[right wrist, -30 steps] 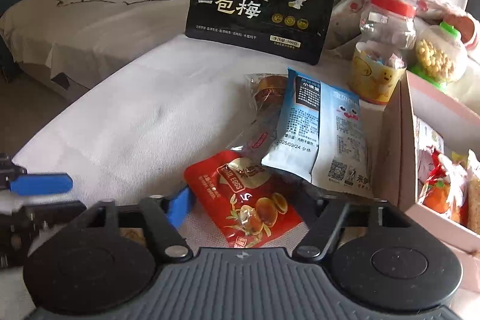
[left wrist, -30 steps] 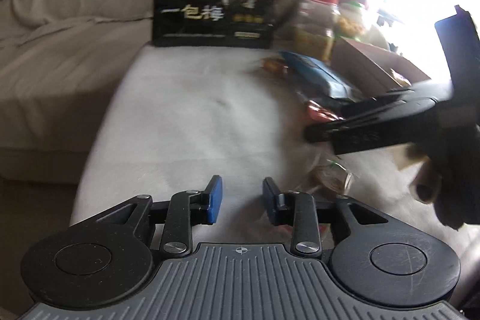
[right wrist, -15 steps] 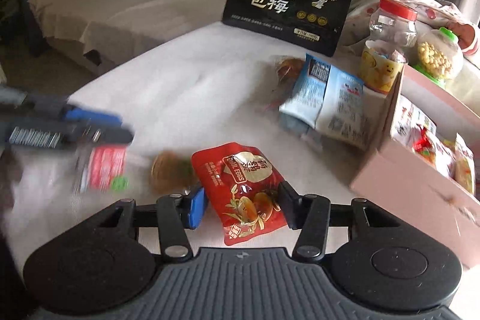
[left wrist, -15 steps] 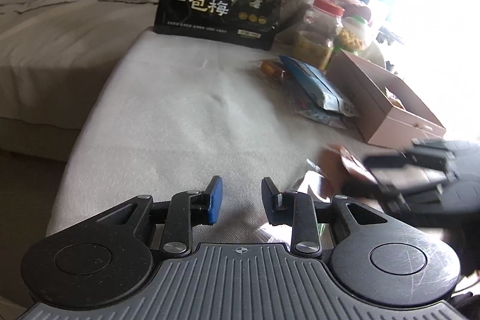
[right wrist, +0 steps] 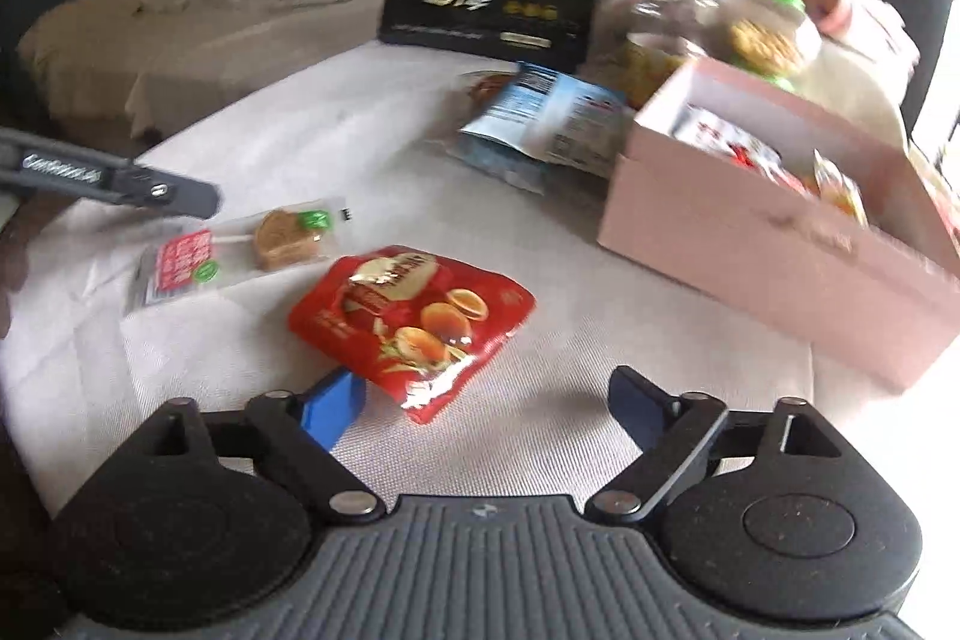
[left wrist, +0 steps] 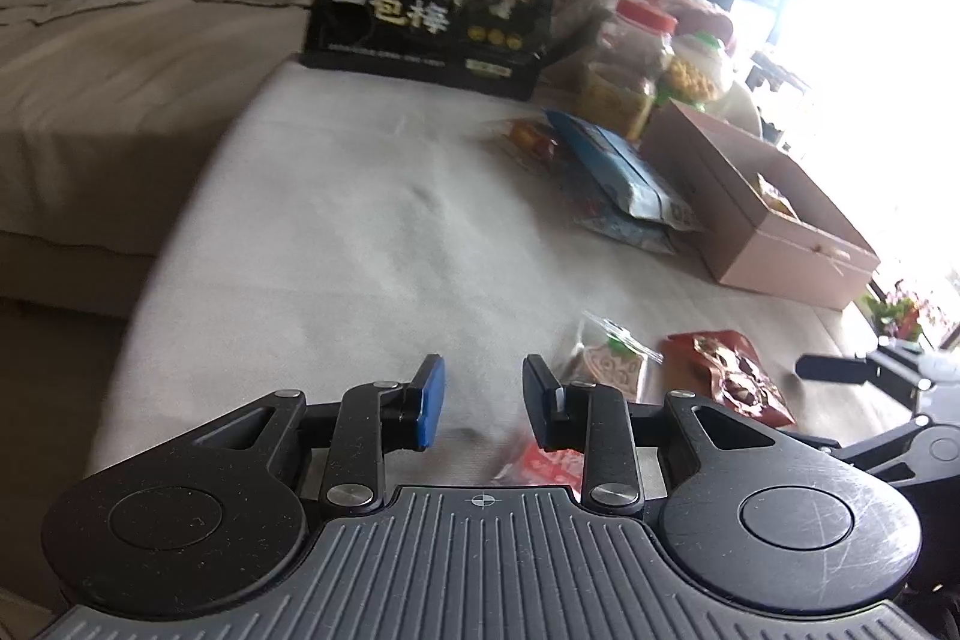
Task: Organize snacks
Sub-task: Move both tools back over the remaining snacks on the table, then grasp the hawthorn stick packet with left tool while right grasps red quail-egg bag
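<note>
Now right hand-held gripper [right wrist: 486, 412] opening, angled downward.

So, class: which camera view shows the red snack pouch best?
The right wrist view: the red snack pouch lies face up on the white cloth, its printed front showing, just ahead of the opening right hand-held gripper. The left wrist view shows it only small, foreshortened and off to the side.
</note>
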{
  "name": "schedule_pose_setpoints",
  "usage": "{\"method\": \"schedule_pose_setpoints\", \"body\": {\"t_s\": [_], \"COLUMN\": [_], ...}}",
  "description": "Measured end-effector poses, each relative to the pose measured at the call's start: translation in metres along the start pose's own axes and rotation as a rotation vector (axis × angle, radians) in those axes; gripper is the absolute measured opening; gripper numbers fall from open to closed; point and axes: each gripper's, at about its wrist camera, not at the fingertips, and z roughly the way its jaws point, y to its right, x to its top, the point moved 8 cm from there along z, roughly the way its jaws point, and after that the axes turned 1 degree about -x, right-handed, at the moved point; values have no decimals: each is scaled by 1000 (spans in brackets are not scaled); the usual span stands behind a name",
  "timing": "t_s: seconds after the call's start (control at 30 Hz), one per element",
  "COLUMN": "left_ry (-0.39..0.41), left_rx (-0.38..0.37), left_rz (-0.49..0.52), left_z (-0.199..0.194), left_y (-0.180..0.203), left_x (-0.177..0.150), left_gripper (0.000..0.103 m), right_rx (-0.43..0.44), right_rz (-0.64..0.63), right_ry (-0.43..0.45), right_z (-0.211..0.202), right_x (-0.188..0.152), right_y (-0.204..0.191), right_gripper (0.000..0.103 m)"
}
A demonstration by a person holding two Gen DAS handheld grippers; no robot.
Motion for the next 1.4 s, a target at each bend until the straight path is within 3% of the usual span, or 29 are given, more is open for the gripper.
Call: {"method": "schedule_pose_setpoints", "body": {"t_s": [0.13, 0.23, 0.37, 0.5, 0.67, 0.73, 0.87, 0.97, 1.1, 1.27, 1.4], "left_ry": [48, 28, -40, -78, -98, -116, -130, -124, -105, -91, -70], "left_rx": [30, -38, -128, -76, -34, -44, -68, -79, 0, -40, -20], "left_rz": [-70, -60, 160, 348, 450, 464, 483, 451, 413, 342, 277], "left_z": [-10, -8, 2, 19, 35, 38, 40, 39, 42, 44, 40], "left_y": [-19, -13, 36, 68, 82, 85, 91, 87, 68, 59, 56], "left_x": [7, 12, 7, -1, 0, -2, -8, -6, -3, 0, -2], "left_gripper": [33, 33, 33, 33, 37, 48, 61, 61, 61, 61, 56], "right_rx": [15, 12, 11, 12, 14, 16, 16, 16, 20, 40, 51], "right_rz": [45, 42, 41, 41, 38, 39, 39, 40, 39, 23, 10], "right_ry": [10, 13, 16, 16, 18, 19, 20, 20, 17, -2, -24], "right_z": [1, 1, 1, 1, -2, -2, -1, -1, -1, -3, -3], "right_x": [-2, -3, -3, -3, -3, -3, -3, -3, -3, -5, -5], "right_y": [6, 5, 4, 4, 3, 3, 3, 3, 3, 1, 1], "right_gripper": [100, 100, 100, 100, 100, 100, 100, 100, 101, 103, 103]}}
